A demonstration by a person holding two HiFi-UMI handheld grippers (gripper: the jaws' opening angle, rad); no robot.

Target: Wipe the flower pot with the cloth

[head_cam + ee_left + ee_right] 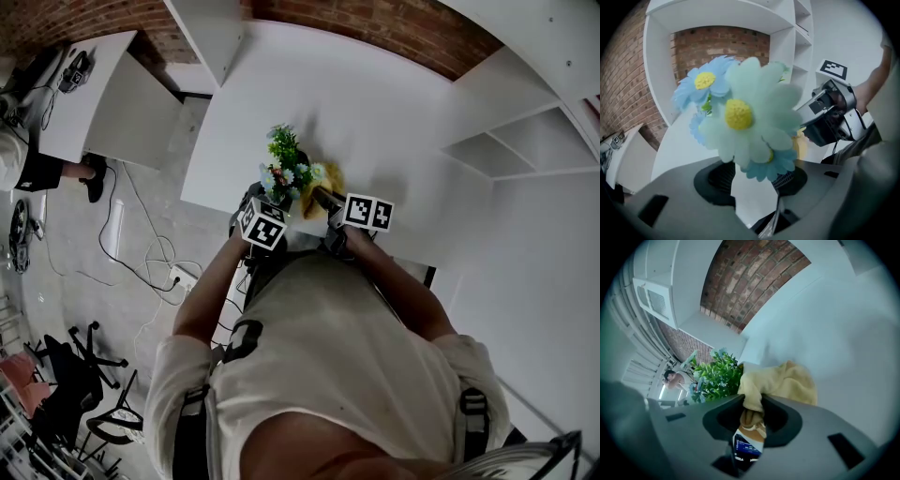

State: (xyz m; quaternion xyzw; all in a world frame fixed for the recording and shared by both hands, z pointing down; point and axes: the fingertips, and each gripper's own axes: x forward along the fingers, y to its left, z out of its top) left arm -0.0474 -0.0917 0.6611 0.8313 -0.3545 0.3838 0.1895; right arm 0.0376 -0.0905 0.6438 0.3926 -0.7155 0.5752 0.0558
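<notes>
Presently the flowers (286, 167) stand close to the near edge of the table (394, 103); their flower pot is hidden beneath the blooms. Left gripper (754, 180): jaws apart, gripping nothing, with blue flowers directly ahead of them. Right gripper (752, 401): jaws clamped on the yellow cloth (780, 380), which is bunched just beside the flowers.

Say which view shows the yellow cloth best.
Right gripper view: the crumpled yellow cloth fills the centre, pinched in the right gripper. Head view shows a yellow patch beside the blue artificial flowers; left gripper view, a sliver behind their petals.
</notes>
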